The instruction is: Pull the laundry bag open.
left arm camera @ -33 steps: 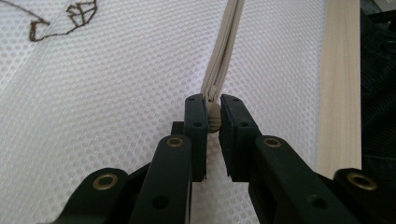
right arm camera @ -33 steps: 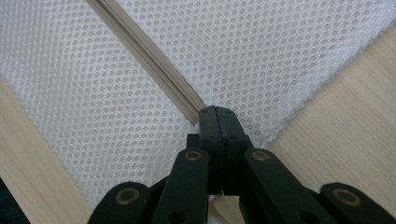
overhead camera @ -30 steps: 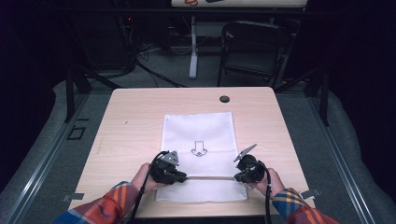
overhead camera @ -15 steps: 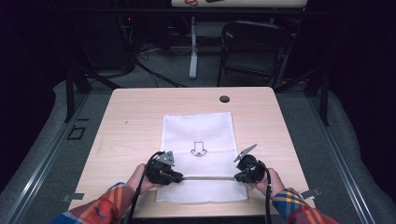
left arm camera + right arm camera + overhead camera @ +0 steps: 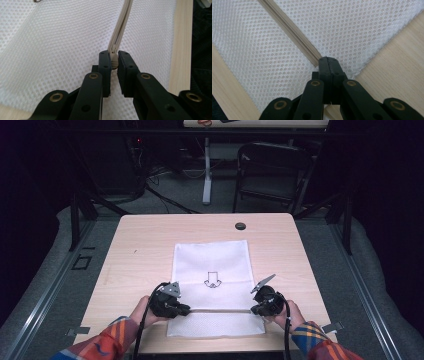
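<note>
A white mesh zip bag (image 5: 212,260) lies flat on the wooden table (image 5: 140,245), with a beige zipper (image 5: 220,310) running across its near part. My left gripper (image 5: 185,310) is at the zipper's left end. In the left gripper view my left gripper (image 5: 114,58) is shut on the zipper pull (image 5: 114,63), and the zipper tape (image 5: 122,27) runs away from it. At the bag's right edge my right gripper (image 5: 255,310) is closed; in the right gripper view my right gripper (image 5: 328,61) pinches the zipper end (image 5: 312,58).
A small black round cap (image 5: 240,226) sits near the table's far edge. A dark arrow mark (image 5: 212,280) is printed on the bag. A chair (image 5: 272,170) and a table leg (image 5: 206,170) stand beyond the table. Bare wood lies on both sides of the bag.
My left gripper has slid a little to the left along the zipper line. The right gripper has stayed in place at the bag's right edge.
</note>
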